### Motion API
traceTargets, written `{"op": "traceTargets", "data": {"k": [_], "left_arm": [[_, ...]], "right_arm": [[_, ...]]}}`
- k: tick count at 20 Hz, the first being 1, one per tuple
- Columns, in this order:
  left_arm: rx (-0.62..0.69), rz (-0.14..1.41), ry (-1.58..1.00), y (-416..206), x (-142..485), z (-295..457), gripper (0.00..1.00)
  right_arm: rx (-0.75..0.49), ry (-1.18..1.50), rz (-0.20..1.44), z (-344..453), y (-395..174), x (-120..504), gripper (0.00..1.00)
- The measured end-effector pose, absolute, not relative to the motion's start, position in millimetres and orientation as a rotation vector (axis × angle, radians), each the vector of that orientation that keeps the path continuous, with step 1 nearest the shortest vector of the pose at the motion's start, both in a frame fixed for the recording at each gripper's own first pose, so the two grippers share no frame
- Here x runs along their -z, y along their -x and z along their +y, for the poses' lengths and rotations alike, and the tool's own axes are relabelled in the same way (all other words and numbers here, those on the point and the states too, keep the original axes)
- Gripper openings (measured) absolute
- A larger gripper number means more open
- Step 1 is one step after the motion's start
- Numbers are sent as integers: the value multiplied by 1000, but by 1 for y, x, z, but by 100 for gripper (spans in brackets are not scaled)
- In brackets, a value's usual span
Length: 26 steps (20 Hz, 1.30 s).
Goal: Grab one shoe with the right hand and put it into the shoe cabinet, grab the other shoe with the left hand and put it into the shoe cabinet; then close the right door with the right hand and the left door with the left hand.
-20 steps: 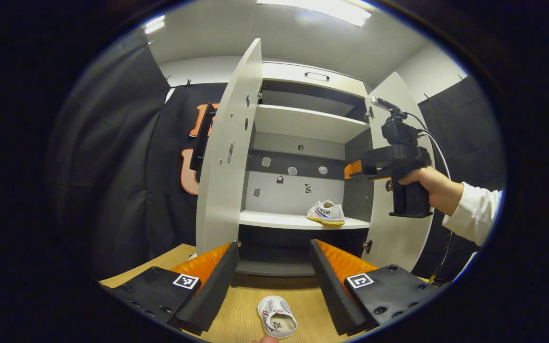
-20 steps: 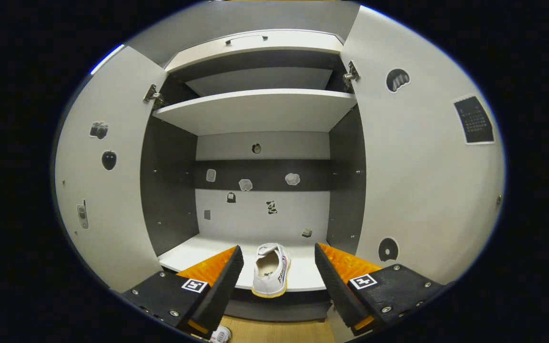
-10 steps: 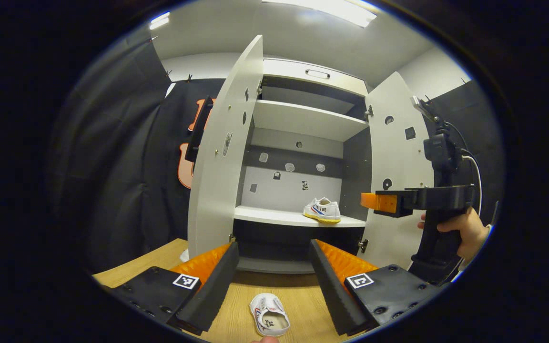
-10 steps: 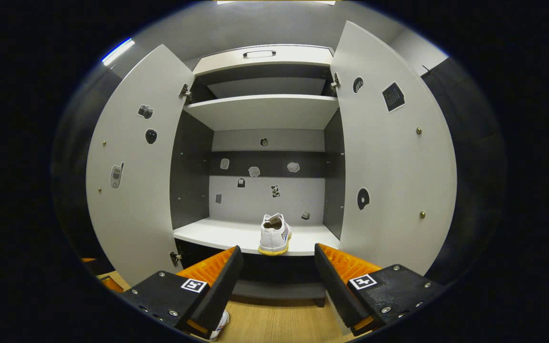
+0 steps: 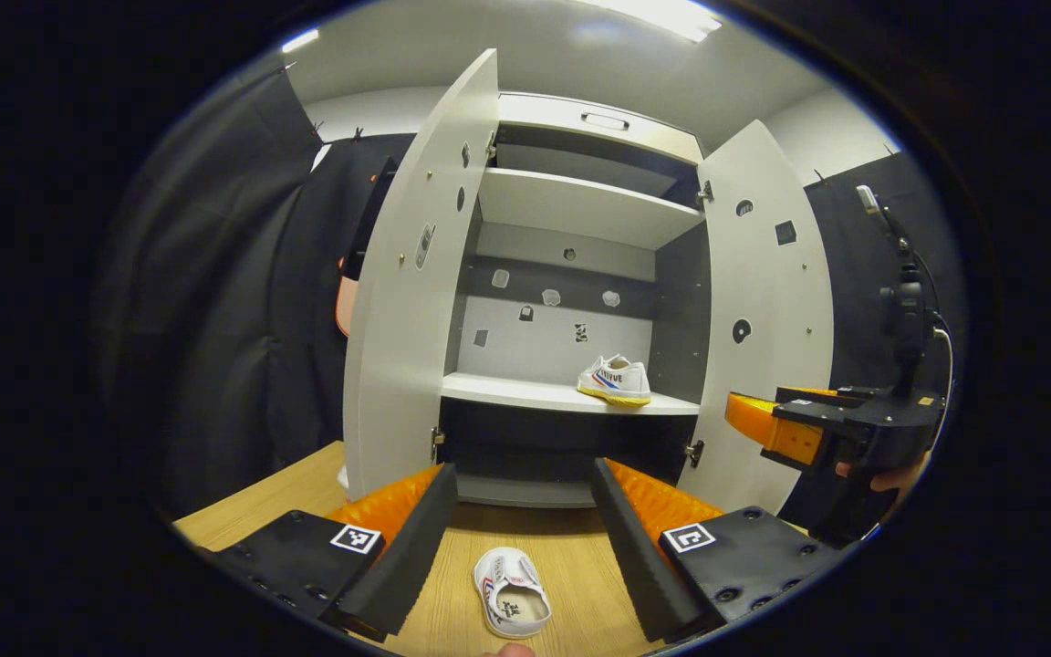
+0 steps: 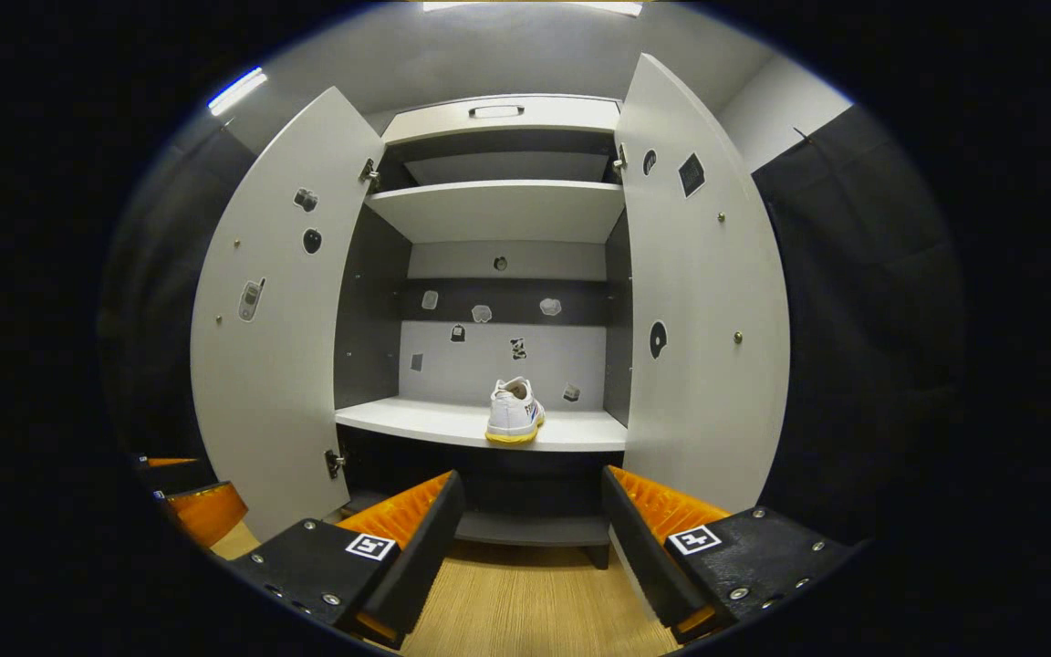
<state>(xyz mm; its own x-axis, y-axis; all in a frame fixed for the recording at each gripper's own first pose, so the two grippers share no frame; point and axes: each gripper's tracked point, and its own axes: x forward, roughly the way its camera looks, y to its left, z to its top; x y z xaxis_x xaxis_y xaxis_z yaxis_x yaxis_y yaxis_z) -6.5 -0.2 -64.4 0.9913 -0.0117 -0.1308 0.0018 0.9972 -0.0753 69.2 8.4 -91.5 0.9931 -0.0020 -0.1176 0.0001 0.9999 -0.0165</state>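
Observation:
A white shoe (image 5: 616, 380) (image 6: 514, 413) with a yellow sole stands on the lower shelf (image 6: 434, 423) of the shoe cabinet, right of middle. The second white shoe (image 5: 511, 604) lies on the wooden floor, opening up, between my left gripper's (image 5: 520, 520) open fingers and below them. My right gripper (image 6: 527, 525) is open and empty, drawn back from the cabinet; it also shows at the right in the left gripper view (image 5: 785, 429). The left door (image 5: 407, 292) (image 6: 275, 319) and the right door (image 5: 763, 319) (image 6: 703, 301) both stand wide open.
An upper shelf (image 5: 585, 208) and a top panel with a handle (image 5: 605, 120) sit above. Black cloth hangs on both sides of the cabinet. The floor (image 6: 525, 611) is wooden. The tip of the left gripper (image 6: 202, 511) shows at the lower left of the right gripper view.
My right gripper has pulled back and down, away from the shelf, leaving the shoe there. My left gripper has shifted a little, with the floor shoe still between its fingers.

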Motion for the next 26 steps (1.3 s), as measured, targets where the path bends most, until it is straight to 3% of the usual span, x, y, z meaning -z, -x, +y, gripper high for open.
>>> {"op": "traceTargets", "data": {"k": [5,8,13,17,26], "left_arm": [[61,273,141,-8,102,-14,96],[147,458,193,-14,160,-21,99],[78,710,121,-6,274,17,97],[62,883,65,3,329,36,100],[-10,938,34,-44,387,61,98]], "right_arm": [[-2,15,104,6,-45,94,93],[3,-2,98,3,-34,93,93],[20,6,111,-8,-9,102,93],[26,-4,117,-12,-6,104,93],[50,-6,132,-27,-3,107,93]]}}
